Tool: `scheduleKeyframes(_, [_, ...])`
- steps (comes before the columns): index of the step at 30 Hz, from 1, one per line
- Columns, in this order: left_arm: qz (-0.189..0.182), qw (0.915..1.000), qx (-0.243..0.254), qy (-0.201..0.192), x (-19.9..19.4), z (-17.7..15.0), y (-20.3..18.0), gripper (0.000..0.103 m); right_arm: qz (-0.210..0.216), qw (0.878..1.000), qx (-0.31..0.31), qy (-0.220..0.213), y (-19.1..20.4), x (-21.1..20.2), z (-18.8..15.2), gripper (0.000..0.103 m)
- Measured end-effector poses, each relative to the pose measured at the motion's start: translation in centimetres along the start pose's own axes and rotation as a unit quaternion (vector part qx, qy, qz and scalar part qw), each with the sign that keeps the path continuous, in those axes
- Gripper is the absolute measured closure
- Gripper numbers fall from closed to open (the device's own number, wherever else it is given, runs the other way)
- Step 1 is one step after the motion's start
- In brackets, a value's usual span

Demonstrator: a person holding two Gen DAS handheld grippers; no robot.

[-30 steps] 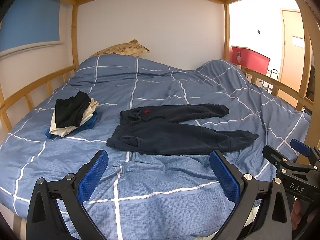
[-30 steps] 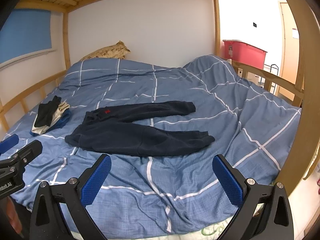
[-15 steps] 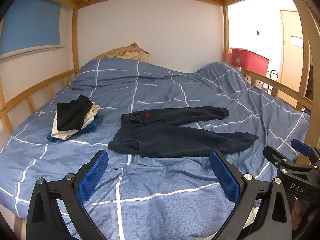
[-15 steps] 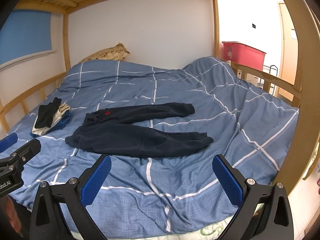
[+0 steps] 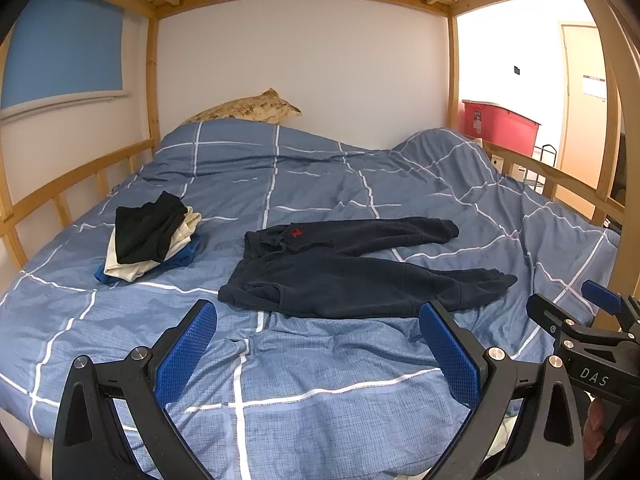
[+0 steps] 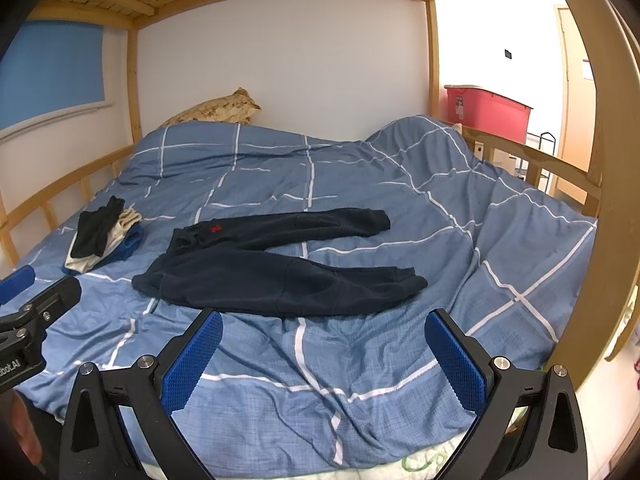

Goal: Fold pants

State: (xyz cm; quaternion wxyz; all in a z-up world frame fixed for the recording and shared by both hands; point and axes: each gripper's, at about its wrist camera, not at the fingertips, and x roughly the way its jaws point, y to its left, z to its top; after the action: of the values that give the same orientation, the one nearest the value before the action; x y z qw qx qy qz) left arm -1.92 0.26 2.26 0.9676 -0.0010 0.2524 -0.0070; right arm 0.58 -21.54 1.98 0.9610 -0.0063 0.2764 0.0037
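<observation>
So, far left ahead of the left gripper (image 5: 318, 346): a wooden bed rail (image 5: 60, 196) along the wall, then a small stack of folded clothes (image 5: 150, 240) on the blue checked duvet (image 5: 320, 392), black piece on top, cream under it, blue at the bottom. Stack sits ahead and left of the left gripper, well apart from it. Left gripper jaws spread wide, nothing between the blue pads, hovering over the near edge of the duvet.

Straight ahead of both grippers: dark navy pants (image 5: 340, 276) lying flat and unfolded on the duvet, waistband to the left with a small red mark (image 5: 297, 232), both legs running to the right. Near leg ends at a cuff ahead and right of the left gripper; far leg lies behind it, the two legs splayed apart at the cuffs. Pants are near the left gripper's fingertips but not touching. A tan patterned pillow (image 5: 248, 106) is at the head of the bed, far ahead.

From the right wrist view the pants (image 6: 276, 268) lie just ahead of the right gripper (image 6: 324, 346), apart from it, a bit left of centre. Right gripper also wide open, holding nothing. Further right: bunched duvet hump, a wooden side rail (image 6: 532, 160), and a red storage bin (image 6: 488, 114) beyond it.
</observation>
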Motion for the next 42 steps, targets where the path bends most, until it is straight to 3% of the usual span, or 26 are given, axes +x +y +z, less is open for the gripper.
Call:
scheduleKeyframes(17, [0.000, 1.0000, -0.003, 0.001, 0.0, 0.1, 0.1, 0.000, 0.007, 1.000, 0.000, -0.003, 0.5, 0.1, -0.1, 0.001])
scheduleKeyframes(25, [-0.009, 0.9999, 0.006, 0.003, 1.9, 0.0, 0.5, 0.000, 0.017, 1.000, 0.010, 0.004, 0.8, 1.5, -0.7, 0.001])
scheduleKeyframes(32, [-0.032, 0.9992, 0.024, 0.004, 8.5, -0.9, 2.6, 0.000, 0.003, 0.999, 0.035, 0.005, 2.4, 6.3, -1.9, 0.001])
scheduleKeyframes(39, [-0.038, 0.9977, 0.057, -0.001, 15.3, -0.8, 4.8, 0.000, -0.055, 0.998, 0.012, -0.026, 5.8, 11.9, -1.2, 0.001])
scheduleKeyframes(42, [-0.026, 0.9985, 0.036, 0.033, 17.3, -0.6, 6.0, 0.000, -0.063, 0.998, 0.008, -0.025, 7.6, 13.6, -0.3, 0.001])
